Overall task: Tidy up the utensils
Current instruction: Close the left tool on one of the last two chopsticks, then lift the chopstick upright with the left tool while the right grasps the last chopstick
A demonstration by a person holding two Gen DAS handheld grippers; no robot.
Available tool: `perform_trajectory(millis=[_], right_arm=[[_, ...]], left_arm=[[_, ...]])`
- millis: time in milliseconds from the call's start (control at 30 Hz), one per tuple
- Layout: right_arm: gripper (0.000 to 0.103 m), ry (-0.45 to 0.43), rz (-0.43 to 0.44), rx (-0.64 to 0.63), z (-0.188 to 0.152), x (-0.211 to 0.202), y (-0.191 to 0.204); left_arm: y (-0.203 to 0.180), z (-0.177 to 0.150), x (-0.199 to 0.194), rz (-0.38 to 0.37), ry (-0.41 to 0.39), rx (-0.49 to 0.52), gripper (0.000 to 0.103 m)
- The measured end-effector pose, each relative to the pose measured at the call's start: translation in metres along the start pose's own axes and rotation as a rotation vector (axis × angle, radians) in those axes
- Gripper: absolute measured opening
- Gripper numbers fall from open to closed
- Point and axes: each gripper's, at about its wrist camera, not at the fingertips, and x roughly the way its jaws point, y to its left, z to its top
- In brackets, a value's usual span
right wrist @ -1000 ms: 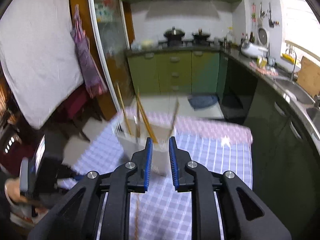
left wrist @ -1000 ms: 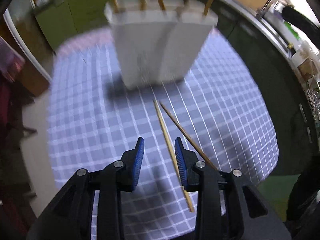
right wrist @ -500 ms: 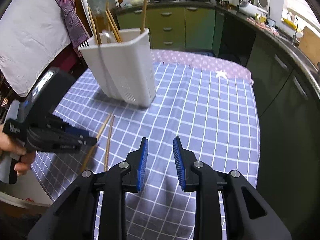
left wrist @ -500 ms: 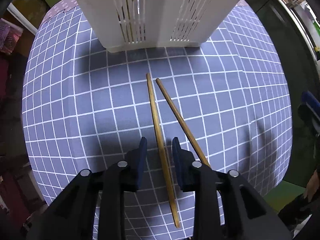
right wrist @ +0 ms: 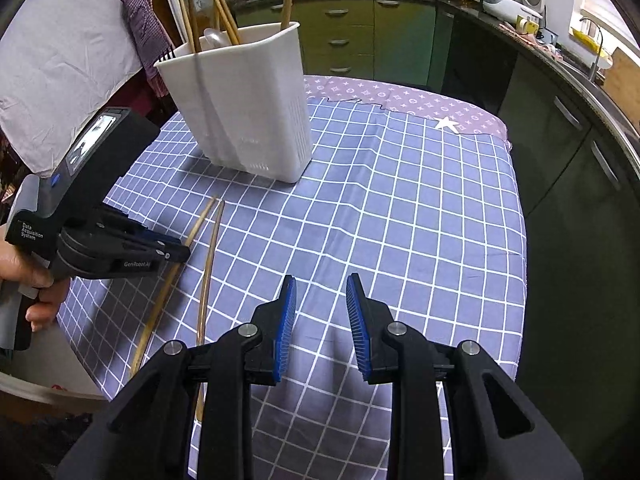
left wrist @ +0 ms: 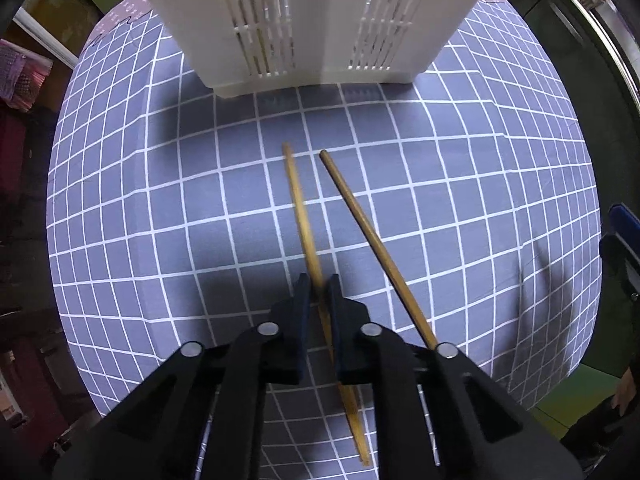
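Note:
Two wooden chopsticks lie side by side on the checked tablecloth. My left gripper points straight down and is shut on the paler chopstick about halfway along it. The darker chopstick lies free just to its right. A white slotted utensil holder stands beyond their tips, with several chopsticks and a spoon upright in it. In the right wrist view my left gripper pinches the chopstick nearer the table's edge. My right gripper hovers open above bare cloth, nothing between its blue pads.
The holder stands at the table's far left. A person's hand grips the left tool's handle past the table's left edge. Green kitchen cabinets and a dark counter run behind and to the right.
My left gripper sank onto the cloth and its jaws came together on the paler chopstick. My right gripper dropped and tilted down towards the table, then held still.

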Motion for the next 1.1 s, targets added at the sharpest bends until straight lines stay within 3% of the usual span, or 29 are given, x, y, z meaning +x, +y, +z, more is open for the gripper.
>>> perform_trajectory(millis=[200, 433, 633, 1100], right_arm=[[0.026, 0.044, 0.002, -0.048, 0.001, 0.011, 0.016], [0.026, 0.118, 0.079, -0.095, 0.014, 0.033, 0.044], [0.026, 0.237, 0.141, -0.138, 0.034, 0.074, 0.078], [0.025, 0.361, 0.045, -0.201, 0.053, 0.128, 0.114]], left_arm=[[0.021, -0.009, -0.014, -0.049, -0.055, -0.027, 0.007], [0.037, -0.045, -0.081, -0.046, -0.296, 0.011, 0.007], [0.036, -0.073, -0.125, -0.027, -0.442, 0.056, 0.007], [0.03, -0.1, -0.145, -0.015, -0.545, 0.128, 0.007]])
